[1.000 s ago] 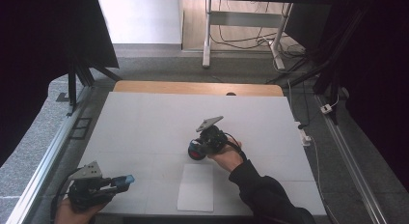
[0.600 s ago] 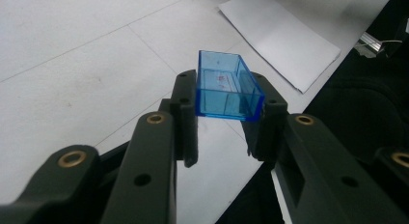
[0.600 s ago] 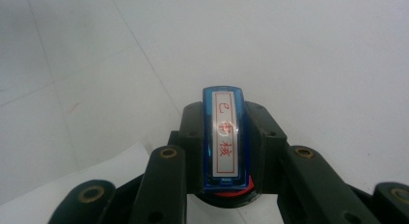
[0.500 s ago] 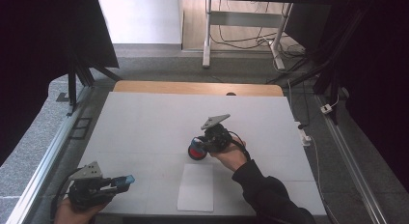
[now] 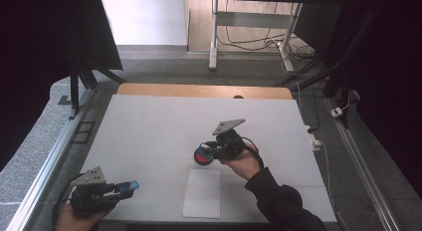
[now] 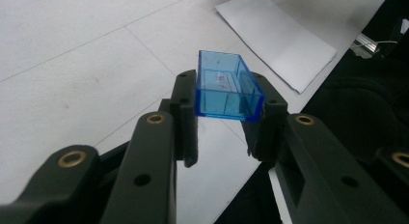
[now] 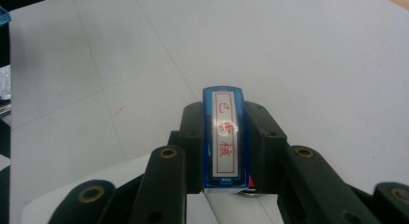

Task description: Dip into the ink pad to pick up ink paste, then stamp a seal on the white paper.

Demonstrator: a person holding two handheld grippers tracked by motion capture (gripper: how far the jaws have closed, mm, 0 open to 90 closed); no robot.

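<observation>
The right gripper (image 5: 206,152) sits a shade higher and farther toward 12 o'clock on the white desk (image 5: 149,126) than it did a second ago, when it was lower and closer to the sheet of paper (image 5: 202,192). Its jaws are clenched on a blue stamp (image 7: 225,137), whose top label with red characters faces the right gripper view. In the high view the stamp's end hangs over a round red ink pad (image 5: 201,157) at the desk's centre, just off the paper's 12 o'clock edge. Whether the stamp face touches the pad cannot be told from here.

The left gripper (image 5: 130,186) has stayed put at about 8 o'clock on the desk, near the front edge. Its jaws are grasping a clear blue cap (image 6: 225,86), open side up, held clear of the surface.

With the cap off and held aside, and the stamp rising near the pad, the inking step looks finished or nearly so. The likely next move is to carry the stamp toward 6 o'clock and press it on the paper. The paper lies loose and could shift under the press.
</observation>
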